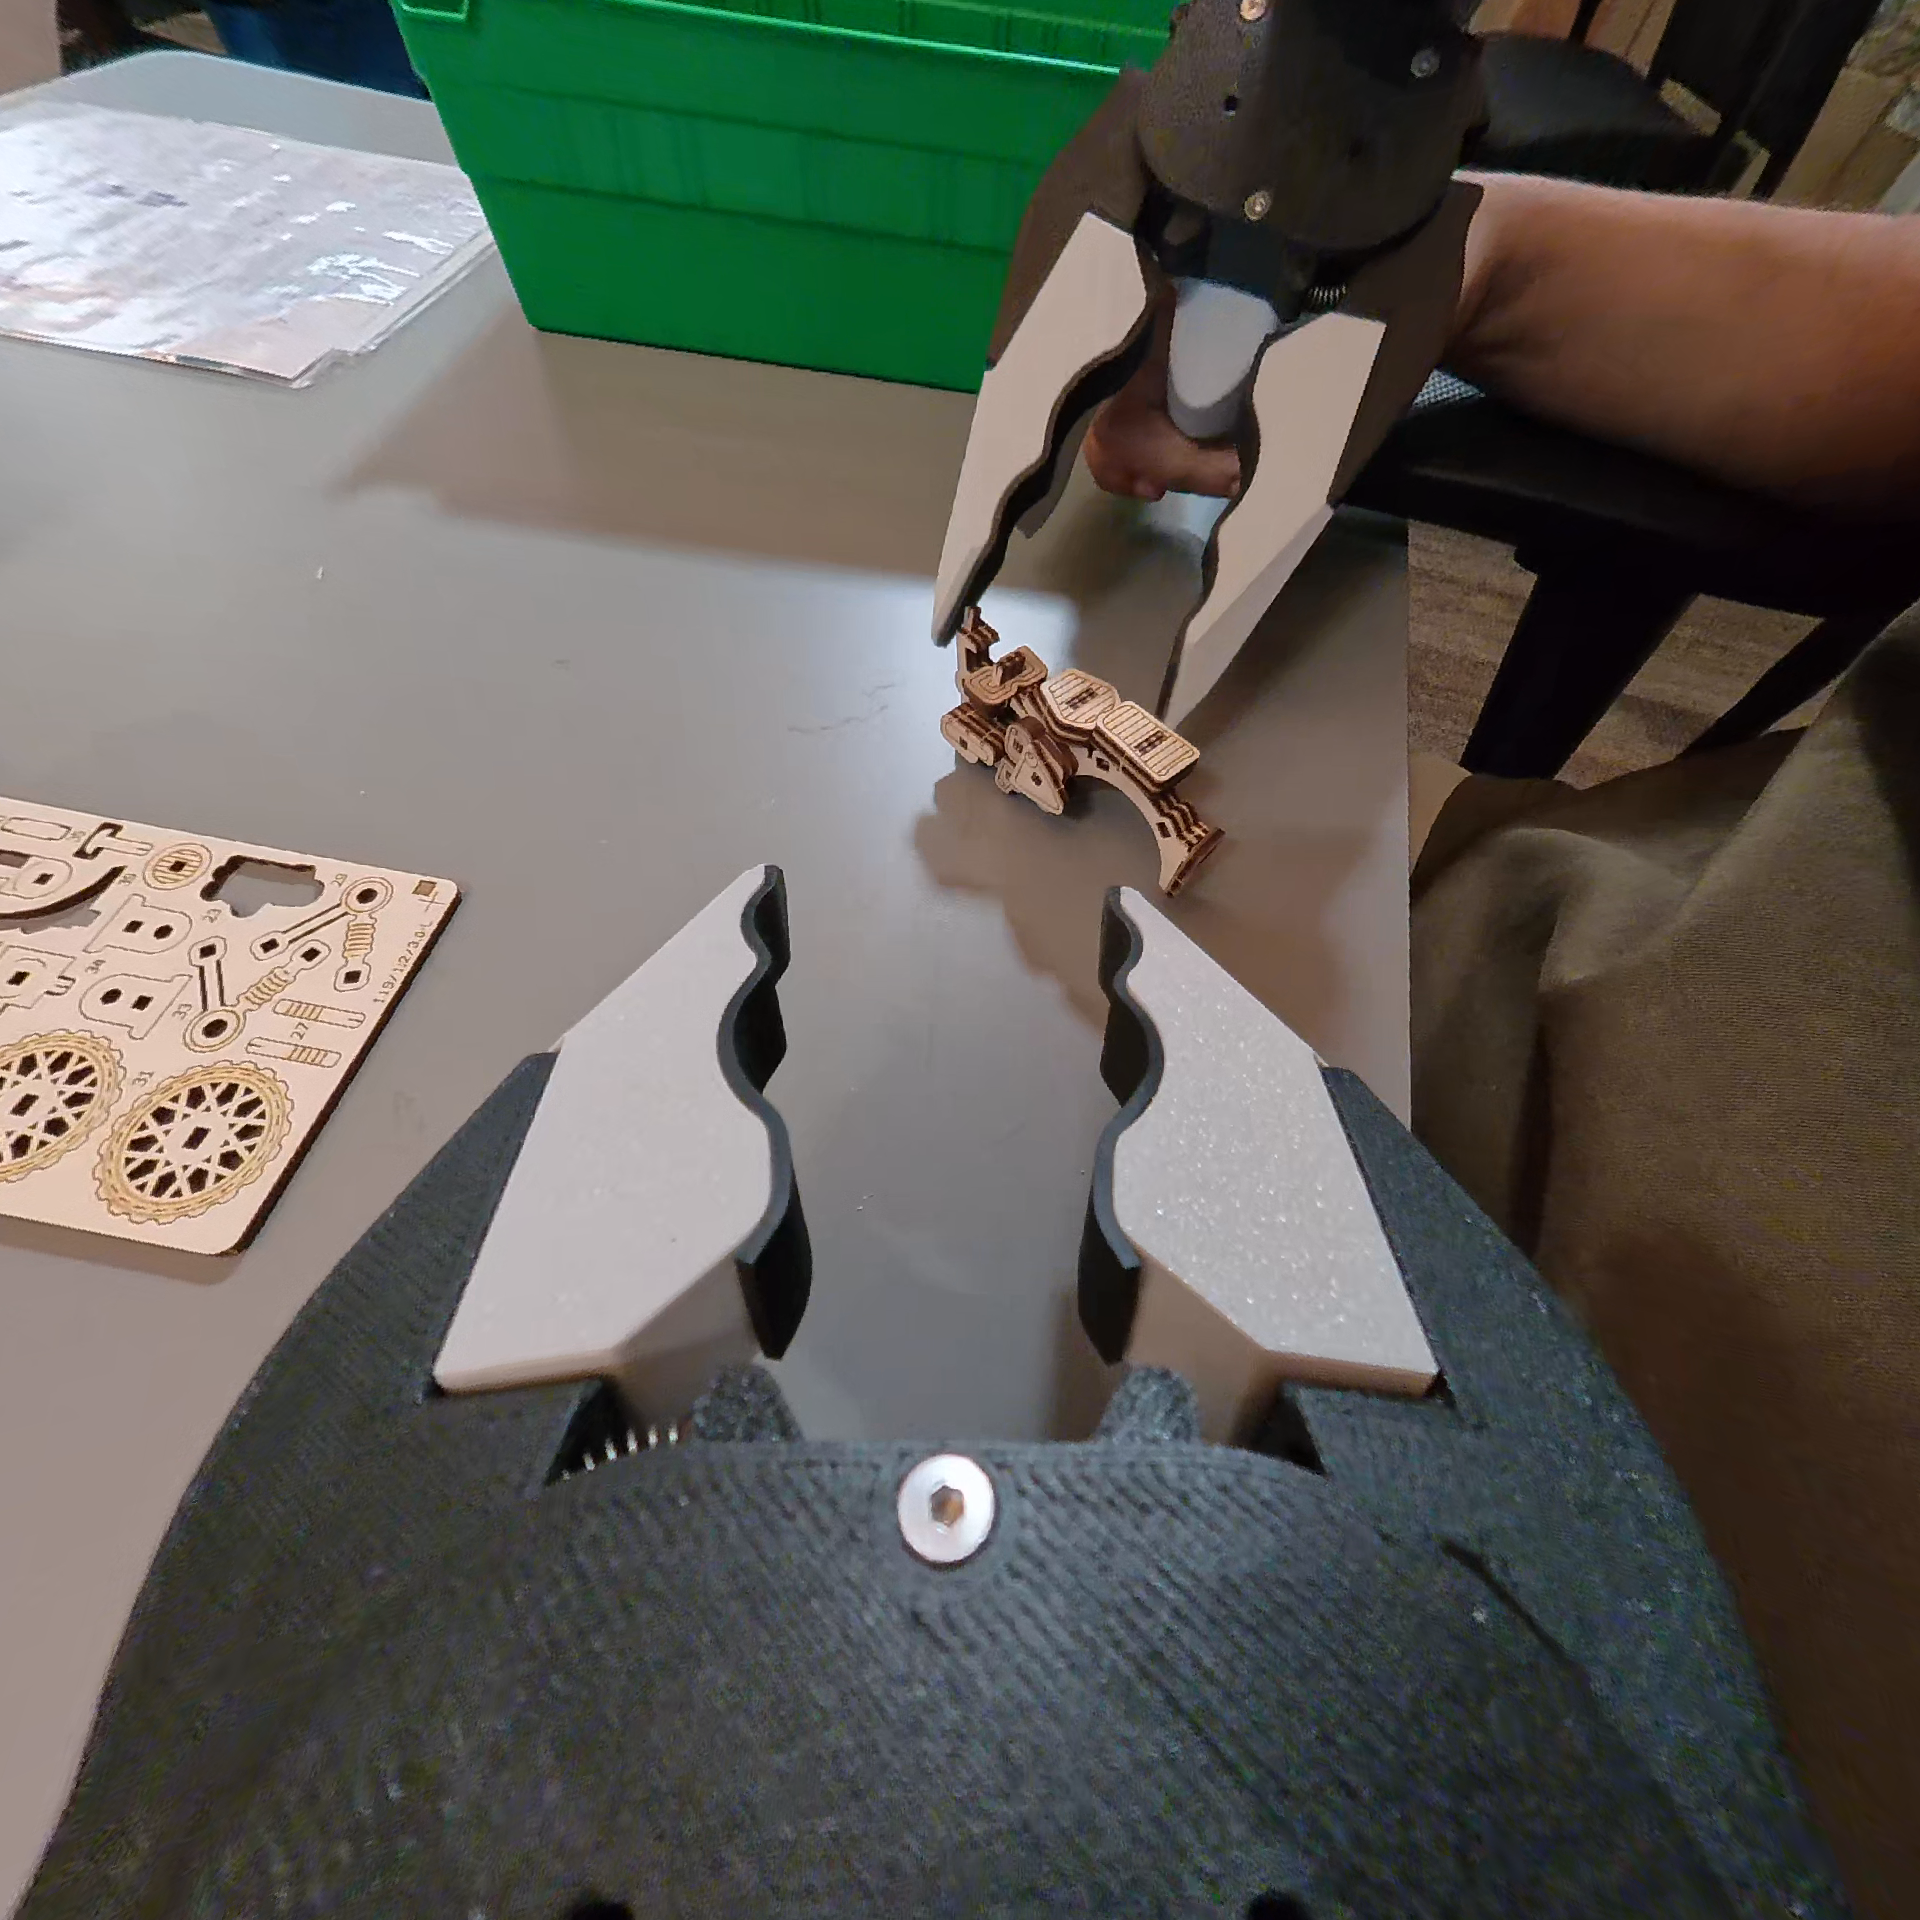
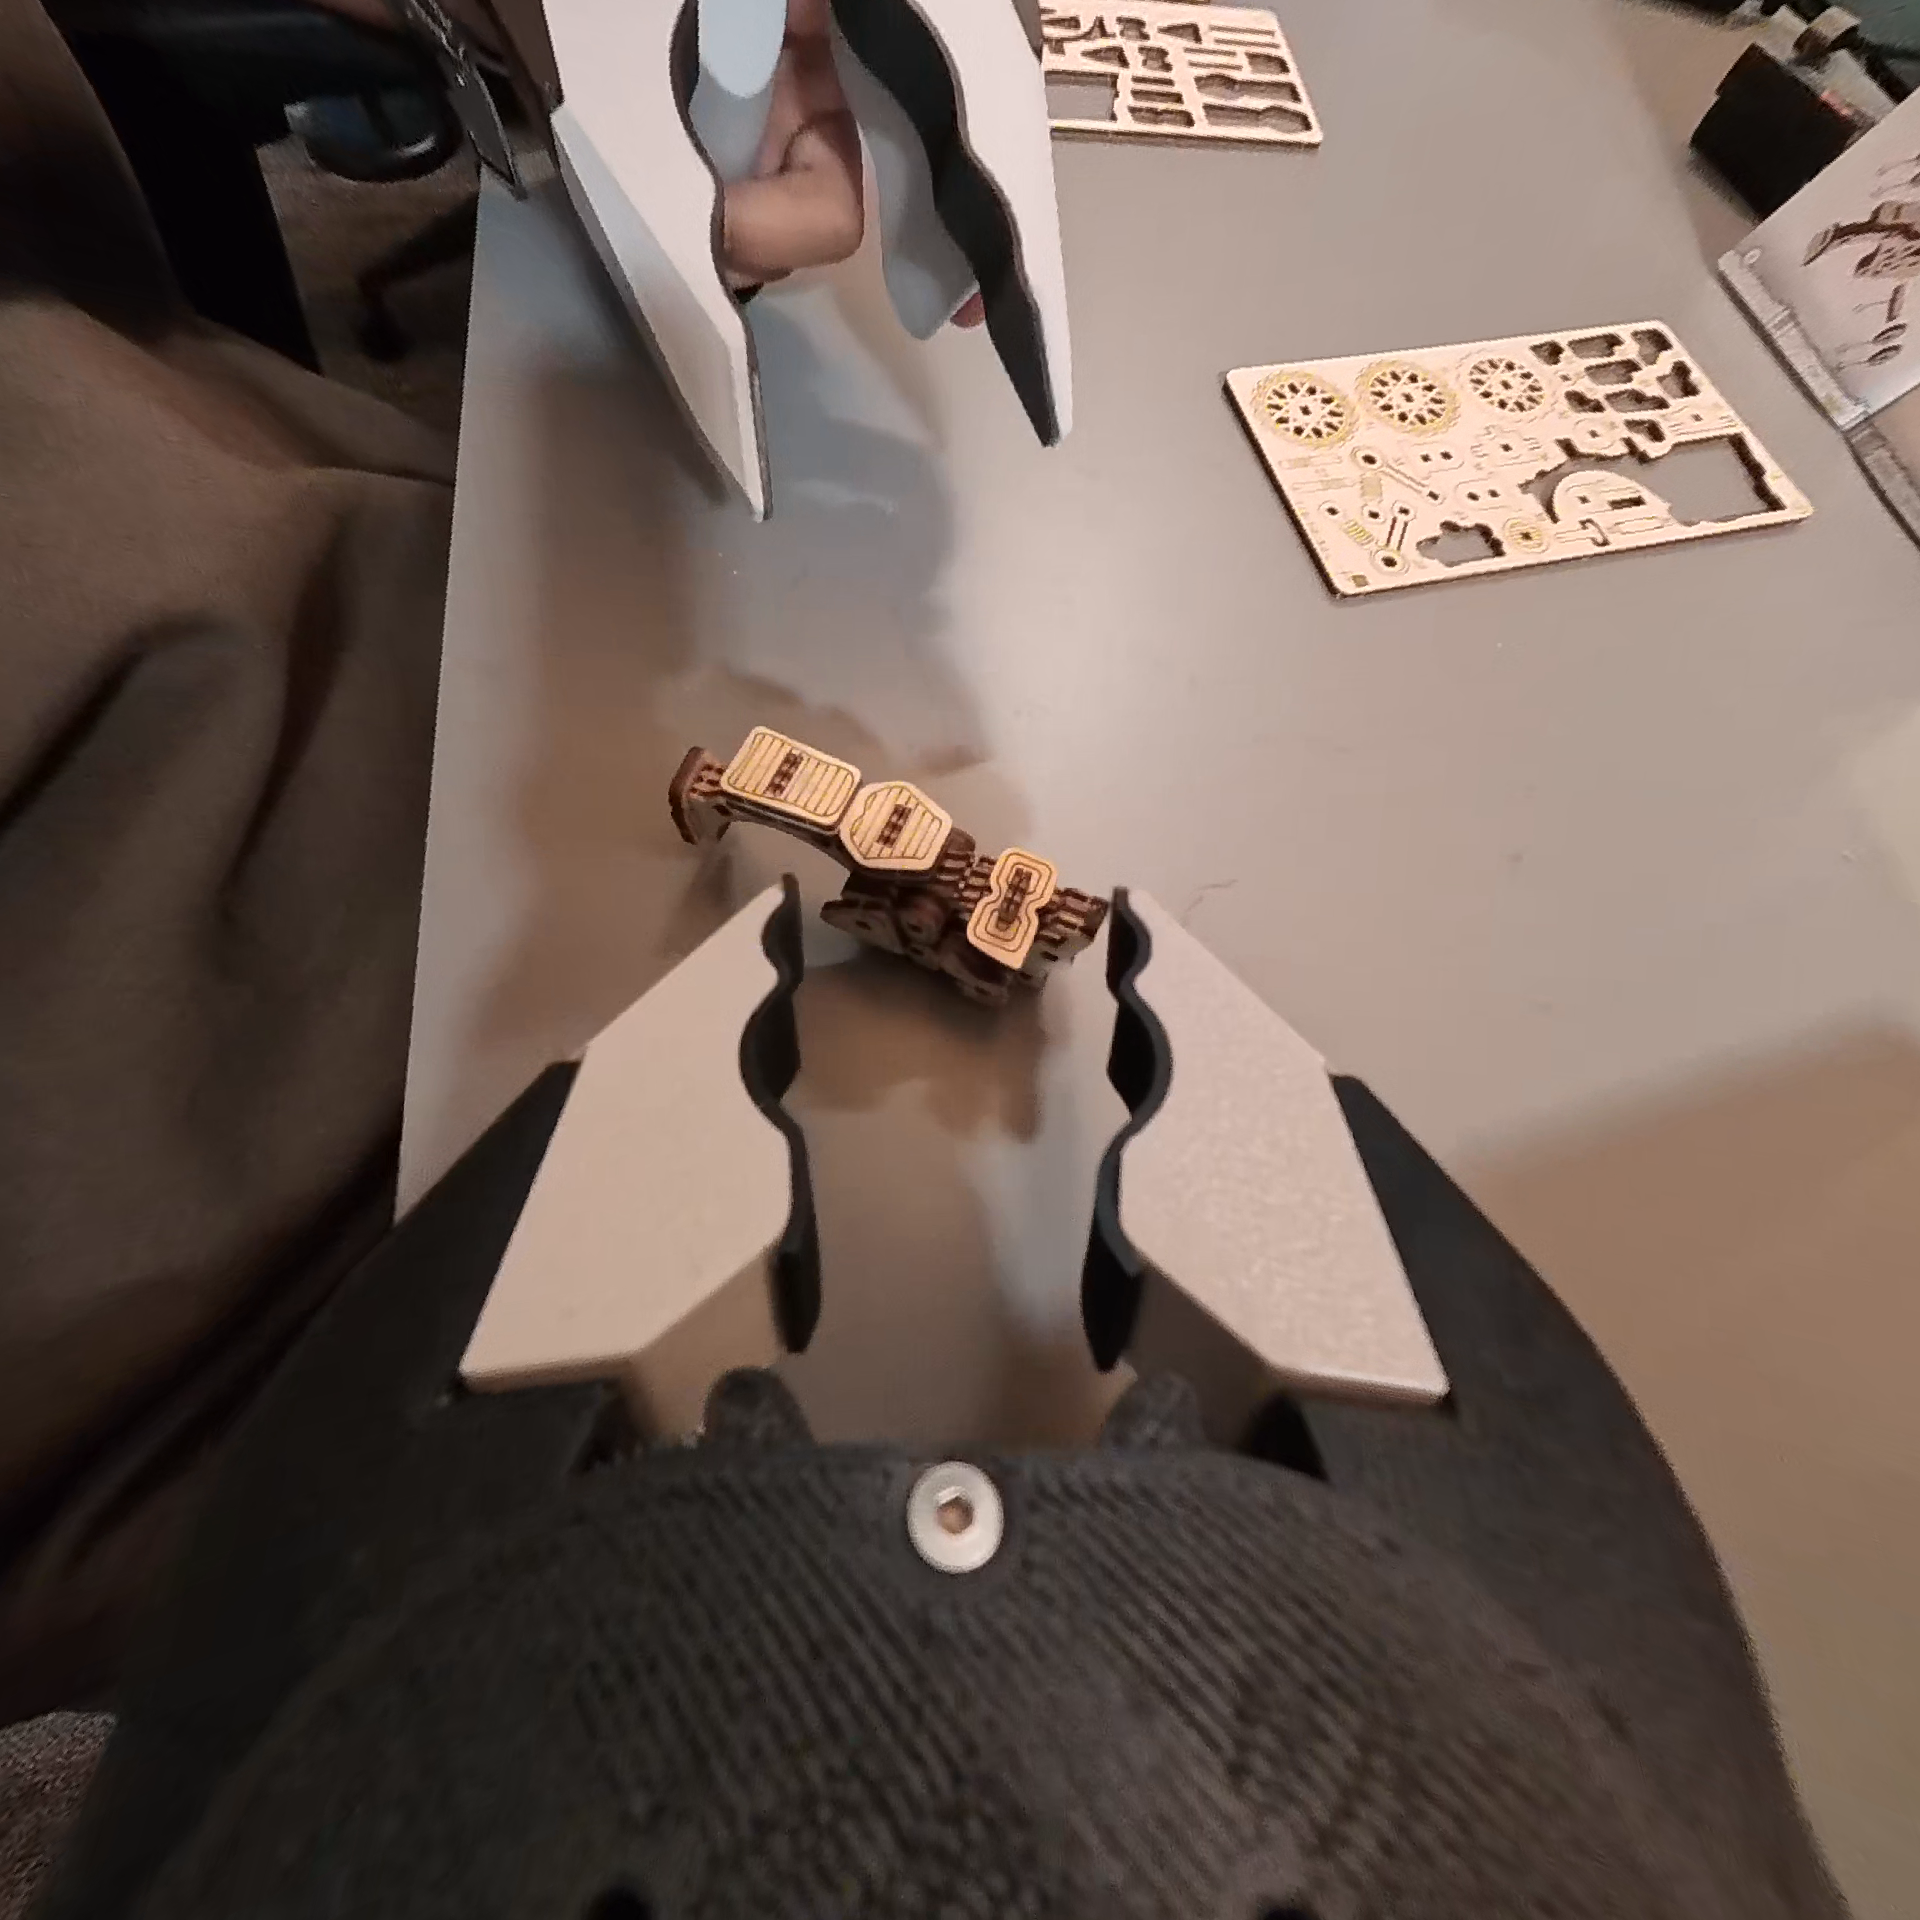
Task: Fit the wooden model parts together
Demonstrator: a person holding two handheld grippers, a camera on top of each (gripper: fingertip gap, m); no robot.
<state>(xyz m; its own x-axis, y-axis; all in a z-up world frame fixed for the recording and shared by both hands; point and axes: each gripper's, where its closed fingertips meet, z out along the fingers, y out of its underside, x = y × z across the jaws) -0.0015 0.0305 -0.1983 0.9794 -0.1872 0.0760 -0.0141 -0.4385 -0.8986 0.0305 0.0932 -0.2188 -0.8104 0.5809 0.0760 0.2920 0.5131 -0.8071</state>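
A small part-built wooden model stands on the grey table near its right edge. My right gripper hangs over it, open, with one fingertip close against the model's raised end. In the right wrist view the model lies just ahead of my right gripper, its near end between the open tips. My left gripper is open and empty, a short way from the model. It also shows in the right wrist view, open, beyond the model. A wooden parts sheet lies to the left.
A green crate stands at the back of the table, with a plastic sleeve of papers to its left. A second parts sheet and a booklet lie farther off. The person's olive clothing borders the table edge. One gripper's finger ends stand about 8 centimeters off the other's.
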